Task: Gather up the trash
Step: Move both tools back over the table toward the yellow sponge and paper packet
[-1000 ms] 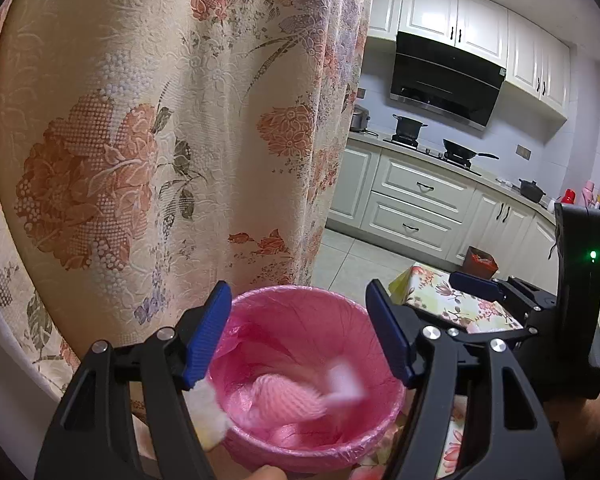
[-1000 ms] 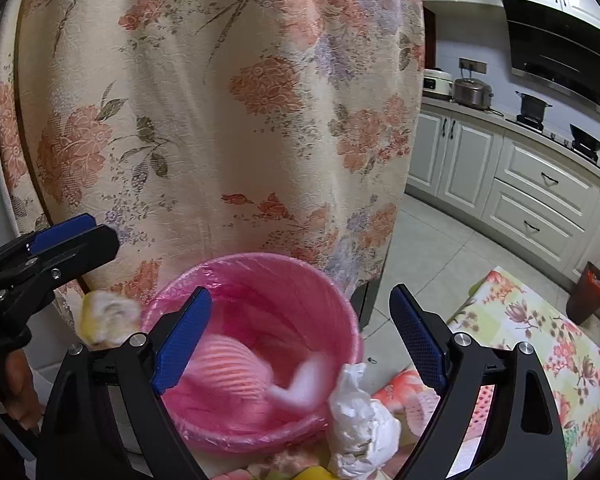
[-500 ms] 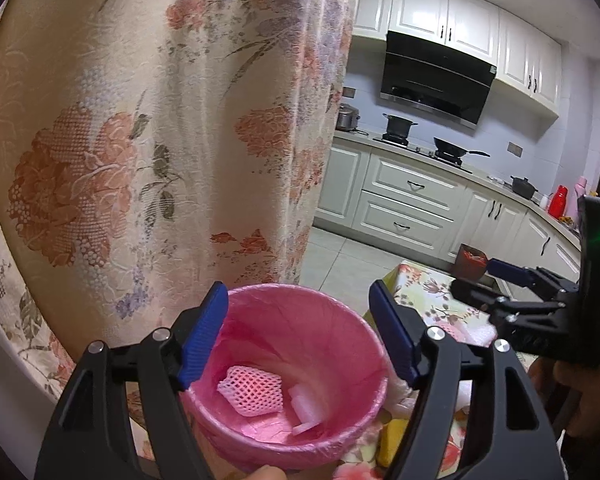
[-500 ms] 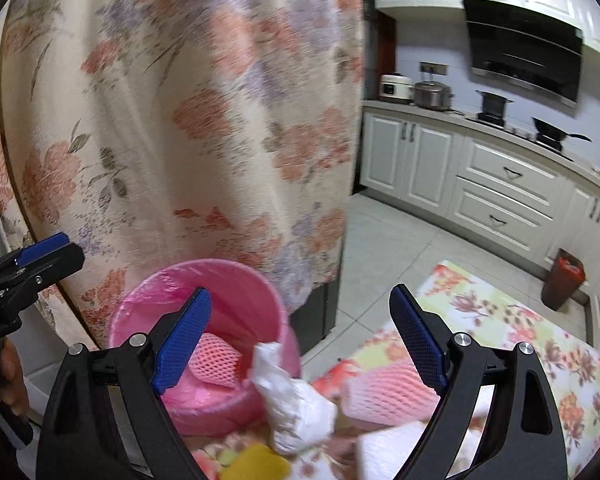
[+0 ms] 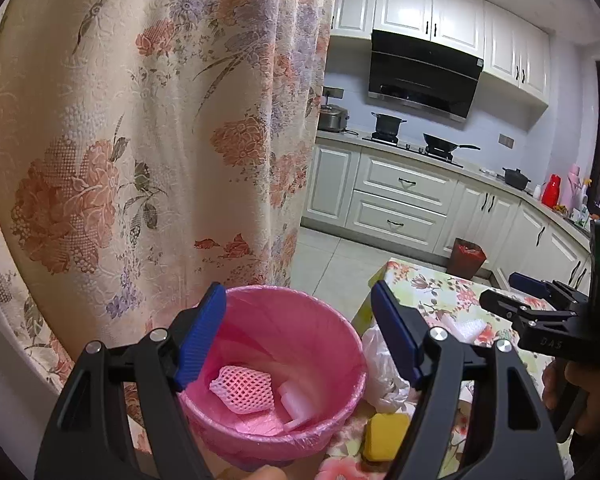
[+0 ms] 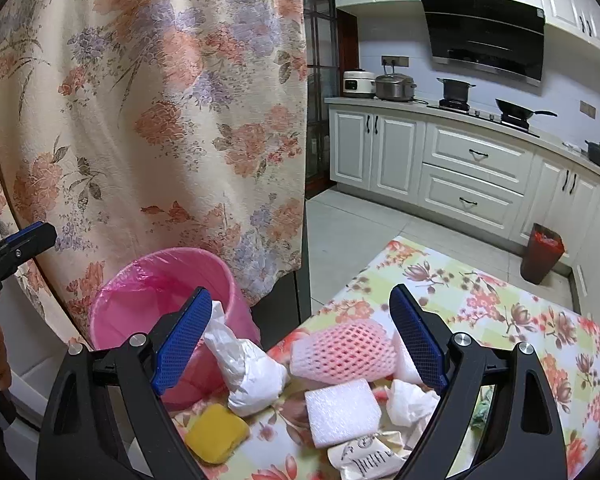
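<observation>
White kitchen cabinets behind, floral curtain (image 6: 148, 120) hanging at left, flowered tablecloth (image 6: 500, 312) below.

Right gripper (image 6: 300, 340): blue pads spread wide, gripping nothing, hovering above the pile of trash. Between the pads and just below them: pink foam net sleeve (image 6: 342, 354) lying on its side, white foam block (image 6: 342, 412) in front of it, crumpled white tissue (image 6: 412, 402) close to the right pad, twisted white plastic bag (image 6: 244, 372) close to the left pad. Further toward the camera: yellow sponge (image 6: 216, 434) and a printed paper wrapper (image 6: 364, 460). Beyond the left pad, at the table's edge: pink lined bin (image 6: 160, 292).

Left gripper (image 5: 296, 336): jaws moderately open, empty, framing the mouth of the bin from above. Inside the bin already: another pink net piece (image 5: 242, 388) and a white scrap (image 5: 296, 402).

Handling, as a judgement: everything here featherweight and soft. Net sleeve springy, likely to squash flat and rebound; best taken across its middle with a firm close. Foam block light but crushable, sides offering flat faces for the pads. Tissue and plastic bag limp, liable to slip or trail; best pinched at the bulkiest bunch, the bag at its knotted body rather than its thin tail. Nothing fragile; main risk a piece flicking away on release.
</observation>
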`<state>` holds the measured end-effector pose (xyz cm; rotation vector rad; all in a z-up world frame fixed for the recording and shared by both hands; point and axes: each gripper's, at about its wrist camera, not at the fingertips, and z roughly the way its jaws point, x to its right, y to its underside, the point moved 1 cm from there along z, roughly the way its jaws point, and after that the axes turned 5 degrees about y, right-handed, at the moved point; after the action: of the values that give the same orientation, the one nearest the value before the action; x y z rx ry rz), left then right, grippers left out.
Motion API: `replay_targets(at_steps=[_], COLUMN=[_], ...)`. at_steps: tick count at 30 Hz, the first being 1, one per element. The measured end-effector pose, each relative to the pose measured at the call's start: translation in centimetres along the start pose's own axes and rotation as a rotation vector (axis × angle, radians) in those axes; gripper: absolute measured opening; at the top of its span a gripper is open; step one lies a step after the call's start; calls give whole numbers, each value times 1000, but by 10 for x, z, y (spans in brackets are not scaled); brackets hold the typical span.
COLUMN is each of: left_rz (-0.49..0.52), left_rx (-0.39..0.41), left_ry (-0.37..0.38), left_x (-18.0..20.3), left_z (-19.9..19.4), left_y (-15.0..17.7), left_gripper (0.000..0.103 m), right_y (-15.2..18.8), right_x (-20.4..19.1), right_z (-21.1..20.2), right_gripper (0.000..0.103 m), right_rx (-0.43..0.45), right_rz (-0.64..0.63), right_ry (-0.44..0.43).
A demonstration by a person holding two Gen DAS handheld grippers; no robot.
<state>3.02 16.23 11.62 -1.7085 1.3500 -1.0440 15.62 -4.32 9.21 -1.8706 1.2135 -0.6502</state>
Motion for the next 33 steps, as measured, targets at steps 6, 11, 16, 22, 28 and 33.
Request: replay_targets(at_steps=[6, 11, 16, 22, 28, 33], left_rz=[17, 19, 27, 40, 58, 75], left_rx=[-25, -33, -45, -76, -119, -157], left_ry=[-8, -13, 5, 48, 103, 145], left_x=[3, 3, 11, 28, 52, 72], left_z=[-3, -3, 0, 9, 23, 34], left_y=[10, 14, 17, 28, 41, 53], left_gripper=[72, 72, 72, 72, 72, 72], right_y=[13, 25, 38, 52, 66, 80], right_x=[12, 21, 33, 45, 57, 65], right_z=[-6, -8, -9, -11, -12, -11], right_gripper=[85, 85, 85, 85, 85, 85], right_rx=[-6, -20, -36, -53, -68, -88], right_rz=[20, 38, 55, 69, 86, 95], right_ry=[10, 23, 48, 75, 100, 114])
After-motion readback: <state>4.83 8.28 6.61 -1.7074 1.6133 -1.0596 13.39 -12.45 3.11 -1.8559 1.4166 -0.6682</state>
